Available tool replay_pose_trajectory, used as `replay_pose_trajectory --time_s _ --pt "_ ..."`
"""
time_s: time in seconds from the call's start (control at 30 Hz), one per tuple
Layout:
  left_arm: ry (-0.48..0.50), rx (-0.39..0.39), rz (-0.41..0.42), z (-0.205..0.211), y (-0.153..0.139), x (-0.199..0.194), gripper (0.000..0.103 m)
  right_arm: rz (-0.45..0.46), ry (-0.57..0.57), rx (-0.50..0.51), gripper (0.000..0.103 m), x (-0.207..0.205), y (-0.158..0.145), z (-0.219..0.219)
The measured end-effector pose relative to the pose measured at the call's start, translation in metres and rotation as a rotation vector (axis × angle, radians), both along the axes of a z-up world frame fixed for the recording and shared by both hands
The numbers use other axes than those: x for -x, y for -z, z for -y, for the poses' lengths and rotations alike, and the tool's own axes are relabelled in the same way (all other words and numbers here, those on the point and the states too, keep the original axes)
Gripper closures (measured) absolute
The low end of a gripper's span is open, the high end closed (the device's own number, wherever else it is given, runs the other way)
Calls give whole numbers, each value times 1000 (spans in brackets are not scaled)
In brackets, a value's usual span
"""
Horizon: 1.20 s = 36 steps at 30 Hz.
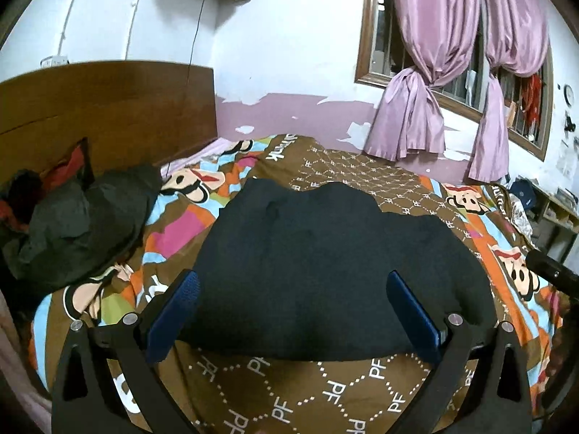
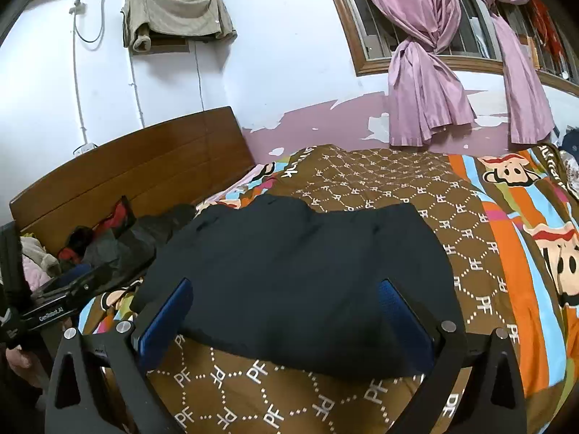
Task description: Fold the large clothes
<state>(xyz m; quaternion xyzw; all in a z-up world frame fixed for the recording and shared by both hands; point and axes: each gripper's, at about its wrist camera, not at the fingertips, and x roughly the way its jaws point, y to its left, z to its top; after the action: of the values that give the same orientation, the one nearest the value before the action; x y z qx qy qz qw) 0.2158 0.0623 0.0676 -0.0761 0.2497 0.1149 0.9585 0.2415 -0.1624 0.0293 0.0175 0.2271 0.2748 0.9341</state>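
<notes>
A: The dark garment (image 1: 325, 271) lies flat on the patterned bedspread (image 1: 289, 390), dead ahead of you, its long side running left to right, near hem facing you.

B: And your tools?

A: Left gripper (image 1: 293, 307) spread wide, holding nothing, hovering over that near hem. Right gripper (image 2: 286, 311) likewise gaping and unloaded.

B: Nearer one?

A: Hard to call; both look about level, so I'd take a corner each.

dark garment (image 2: 300, 275) lies folded on patterned bedspread (image 2: 470, 253).
</notes>
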Motion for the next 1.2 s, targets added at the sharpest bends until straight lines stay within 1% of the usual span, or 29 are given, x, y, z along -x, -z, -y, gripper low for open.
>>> replay_pose_trajectory --time_s 0.13,0.33,0.47,0.57,0.67,0.77,0.83,0.93,1.2 --pt "-25 -36 32 7 6 17 2 3 -17 8 0 14 6 -3" --pt "27 -57 45 10 20 35 2 35 -9 86 0 32 15 -11" --pt "34 -39 4 6 29 38 2 92 -17 130 0 46 22 -17" --pt "19 -46 20 5 35 45 2 123 17 132 0 57 30 -20" --pt "22 -80 37 7 41 52 2 169 52 107 0 68 39 -17" --pt "58 -121 -5 12 52 54 2 143 40 125 0 69 47 -20" --pt "81 -154 -7 17 57 58 2 118 45 124 0 68 52 -20" --pt "98 -176 -1 21 65 63 2 96 44 119 0 68 59 -19" --pt "98 -142 -19 17 77 67 2 133 41 146 0 78 70 -19"
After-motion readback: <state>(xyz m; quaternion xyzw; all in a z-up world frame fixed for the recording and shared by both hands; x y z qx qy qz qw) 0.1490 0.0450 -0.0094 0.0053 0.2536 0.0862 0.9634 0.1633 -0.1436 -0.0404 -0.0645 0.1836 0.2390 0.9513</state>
